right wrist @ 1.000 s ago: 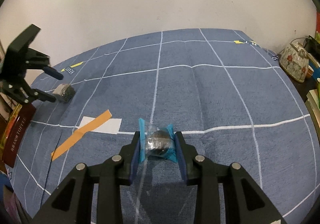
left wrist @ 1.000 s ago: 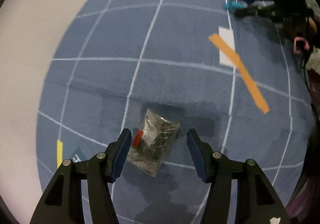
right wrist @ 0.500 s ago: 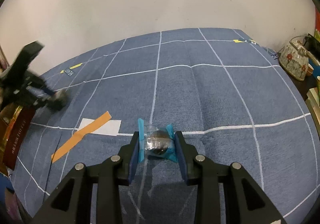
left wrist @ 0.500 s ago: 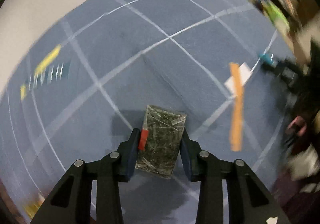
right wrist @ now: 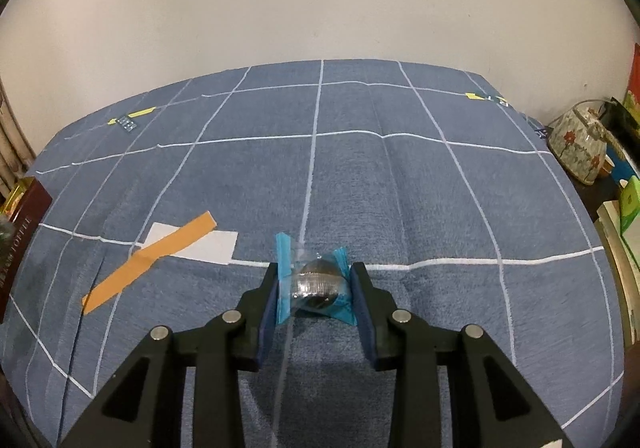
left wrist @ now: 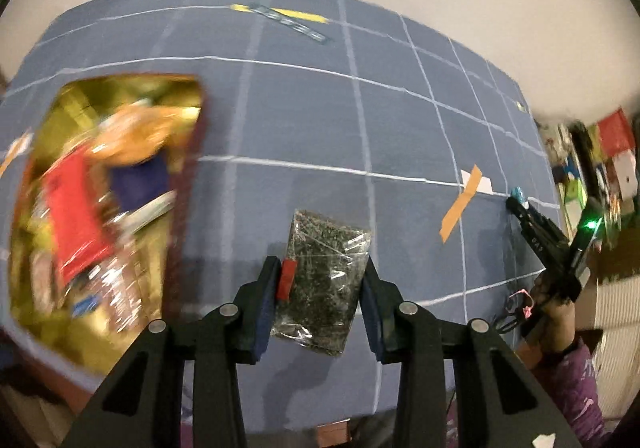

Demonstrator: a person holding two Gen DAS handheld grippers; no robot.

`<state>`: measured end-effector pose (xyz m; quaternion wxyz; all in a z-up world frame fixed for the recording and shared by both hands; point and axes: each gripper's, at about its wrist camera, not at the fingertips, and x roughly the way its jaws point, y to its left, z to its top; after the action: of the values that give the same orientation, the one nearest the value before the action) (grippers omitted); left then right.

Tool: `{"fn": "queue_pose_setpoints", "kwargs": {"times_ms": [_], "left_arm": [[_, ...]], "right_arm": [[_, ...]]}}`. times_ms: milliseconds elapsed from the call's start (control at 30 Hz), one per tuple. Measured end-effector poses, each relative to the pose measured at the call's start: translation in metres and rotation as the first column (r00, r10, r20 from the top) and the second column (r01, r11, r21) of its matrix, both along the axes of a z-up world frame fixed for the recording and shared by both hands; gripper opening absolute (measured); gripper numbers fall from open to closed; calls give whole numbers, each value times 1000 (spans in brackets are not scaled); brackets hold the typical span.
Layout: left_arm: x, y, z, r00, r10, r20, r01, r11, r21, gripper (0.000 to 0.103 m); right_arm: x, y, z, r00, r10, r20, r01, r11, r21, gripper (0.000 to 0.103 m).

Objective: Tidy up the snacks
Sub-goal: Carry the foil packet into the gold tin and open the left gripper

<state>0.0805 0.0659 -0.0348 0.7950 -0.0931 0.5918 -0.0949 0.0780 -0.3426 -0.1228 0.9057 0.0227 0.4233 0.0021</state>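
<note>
My left gripper (left wrist: 320,288) is shut on a clear packet of dark snack with a red tab (left wrist: 326,280) and holds it above the blue cloth. A gold-lined box with a dark red rim (left wrist: 188,184), holding several snacks, lies to its left, blurred. My right gripper (right wrist: 316,288) is shut on a round dark sweet in a clear wrapper with blue ends (right wrist: 316,282), low over the cloth. The right gripper also shows at the right edge of the left wrist view (left wrist: 520,204).
The blue cloth with white grid lines (right wrist: 400,188) covers the table. An orange tape strip over a white card (right wrist: 160,252) lies left of the right gripper. A dark red box edge (right wrist: 20,232) is at far left. A floral pot (right wrist: 580,148) and books stand off the right side.
My left gripper has shut on the clear packet, lifted it and swung left, bringing the snack box into view. My right gripper has stayed still, shut on the sweet.
</note>
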Motion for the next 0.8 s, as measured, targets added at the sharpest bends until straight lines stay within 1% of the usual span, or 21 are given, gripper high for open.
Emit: {"fn": "queue_pose_setpoints", "kwargs": {"times_ms": [67, 100, 167, 267, 333, 400, 500, 600, 800], "left_arm": [[-13, 15, 9, 999, 31, 34, -31, 999, 17, 35], [-23, 26, 16, 997, 51, 54, -52, 998, 21, 35], [-32, 42, 22, 994, 85, 74, -87, 996, 31, 35], [-49, 68, 30, 985, 134, 105, -139, 989, 50, 35], [-58, 81, 32, 979, 157, 129, -168, 983, 76, 35], [-65, 94, 33, 974, 179, 136, -190, 979, 73, 35], [-69, 108, 32, 970, 199, 137, -209, 976, 61, 35], [-70, 115, 30, 965, 209, 155, -222, 973, 68, 35], [-64, 123, 27, 958, 212, 195, -234, 968, 93, 35]], "right_arm": [[0, 2, 1, 1000, -7, -6, 7, 1000, -10, 33], [0, 4, 2, 1000, -13, -18, 13, 1000, 1, 33], [-3, 9, 6, 1000, -16, -26, 17, 1000, 21, 33], [-13, 35, 22, 1000, 28, 3, -28, 999, 34, 33], [-19, 57, 34, 997, 70, 26, -71, 996, 47, 33], [-23, 75, 45, 994, 104, 43, -107, 992, 69, 33], [-31, 108, 60, 984, 164, 67, -169, 981, 89, 33], [-39, 136, 72, 974, 210, 89, -220, 967, 127, 33], [-57, 182, 88, 954, 276, 115, -292, 944, 156, 33]]}}
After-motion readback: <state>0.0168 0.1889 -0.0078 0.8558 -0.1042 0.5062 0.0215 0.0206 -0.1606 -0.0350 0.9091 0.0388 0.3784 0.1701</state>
